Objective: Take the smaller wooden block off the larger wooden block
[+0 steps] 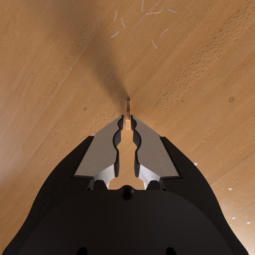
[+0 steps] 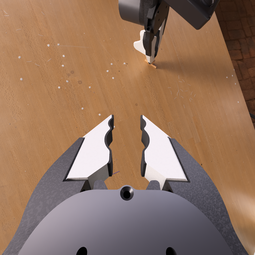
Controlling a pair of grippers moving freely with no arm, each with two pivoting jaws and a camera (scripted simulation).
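Note:
Two thin wooden blocks lie stacked on the wooden table (image 1: 55,71). The larger wooden block (image 1: 128,105) lies flat, and the smaller wooden block (image 1: 127,116) rests across its top. My left gripper (image 1: 127,115) points steeply down, its jaws drawn in narrow against the smaller block's two sides. The stack still sits on the table. In the right wrist view the left gripper (image 2: 151,60) stands at the far right over the blocks (image 2: 154,66), hiding most of them. My right gripper (image 2: 127,115) is open and empty, well short of them.
The table (image 2: 69,110) bears white specks and light scratches. Its right edge (image 2: 234,71) runs close behind the blocks, with a brick floor (image 2: 245,48) beyond.

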